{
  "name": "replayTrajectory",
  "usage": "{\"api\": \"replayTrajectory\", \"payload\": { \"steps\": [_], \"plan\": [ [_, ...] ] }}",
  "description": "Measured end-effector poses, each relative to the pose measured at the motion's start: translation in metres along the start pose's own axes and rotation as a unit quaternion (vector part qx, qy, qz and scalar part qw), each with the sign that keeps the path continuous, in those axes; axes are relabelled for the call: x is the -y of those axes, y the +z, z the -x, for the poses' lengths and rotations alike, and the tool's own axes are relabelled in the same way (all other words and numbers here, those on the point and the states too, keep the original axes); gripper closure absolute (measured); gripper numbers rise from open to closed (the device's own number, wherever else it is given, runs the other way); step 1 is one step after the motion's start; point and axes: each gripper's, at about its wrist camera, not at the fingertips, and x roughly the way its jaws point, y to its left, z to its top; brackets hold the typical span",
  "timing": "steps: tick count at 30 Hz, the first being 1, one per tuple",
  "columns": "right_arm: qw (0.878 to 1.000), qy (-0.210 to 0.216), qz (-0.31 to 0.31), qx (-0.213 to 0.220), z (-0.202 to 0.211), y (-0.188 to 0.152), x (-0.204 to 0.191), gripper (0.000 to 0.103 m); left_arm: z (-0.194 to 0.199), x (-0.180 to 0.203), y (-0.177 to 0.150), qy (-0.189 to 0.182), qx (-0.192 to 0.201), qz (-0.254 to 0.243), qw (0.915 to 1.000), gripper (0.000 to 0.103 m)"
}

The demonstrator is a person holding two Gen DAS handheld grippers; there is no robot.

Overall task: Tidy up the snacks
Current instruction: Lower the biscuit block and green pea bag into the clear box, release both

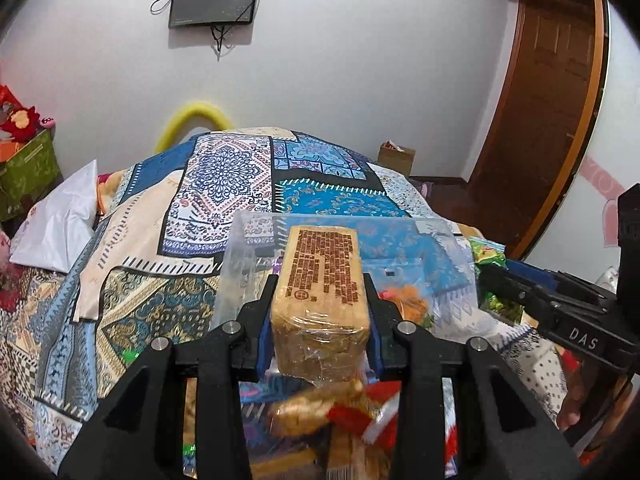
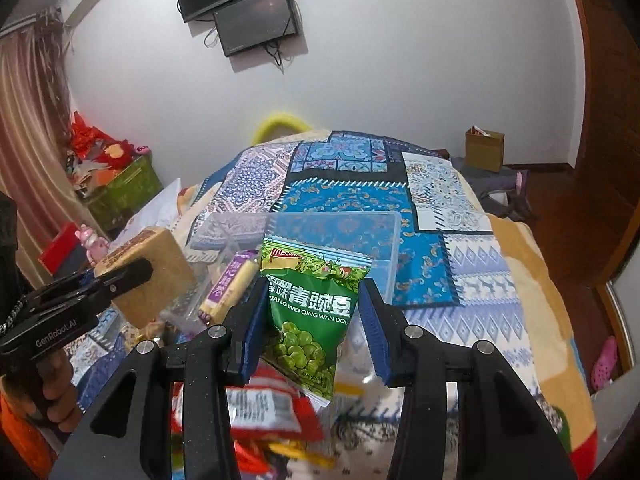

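My left gripper (image 1: 320, 292) is shut on a tan wrapped snack block (image 1: 322, 280) with brown print, held above the near edge of a clear plastic bin (image 1: 248, 240) on the bed. The block (image 2: 160, 264) and left gripper (image 2: 120, 276) also show at the left of the right wrist view. My right gripper (image 2: 312, 304) is shut on a green pea snack bag (image 2: 310, 308), held up in front of the clear bin (image 2: 384, 240). A purple-and-yellow snack stick (image 2: 228, 286) lies in the bin. The right gripper (image 1: 520, 288) shows at the right of the left wrist view.
Loose red and yellow snack packets (image 2: 264, 412) lie on the bed below both grippers. The patterned bedspread (image 1: 224, 184) stretches behind the bin. A white bag (image 1: 60, 224) and a green box (image 1: 28, 172) are at the left; a cardboard box (image 2: 484, 150) stands far right.
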Motion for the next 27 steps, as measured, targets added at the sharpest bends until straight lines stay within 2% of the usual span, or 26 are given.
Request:
{"api": "replayTrajectory", "payload": {
  "steps": [11,22,25,27],
  "plan": [
    [0.999,-0.014,0.018,-0.042,-0.037,-0.003,-0.001,0.062,-0.059,0.012,-0.001,-0.002,-0.056,-0.01,0.9984,0.066],
    [0.996,-0.027,0.037,-0.071,-0.054,-0.014,-0.006,0.061,-0.086,0.018,-0.015,0.012,-0.1,-0.031,0.9944,0.066],
    [0.996,-0.027,0.039,-0.078,-0.053,-0.014,-0.007,0.061,-0.08,0.017,-0.013,0.011,-0.094,-0.033,0.995,0.063],
    [0.996,-0.025,0.039,-0.082,-0.052,-0.015,-0.007,0.061,-0.074,0.018,-0.011,0.012,-0.089,-0.035,0.9953,0.054]
  ]
}}
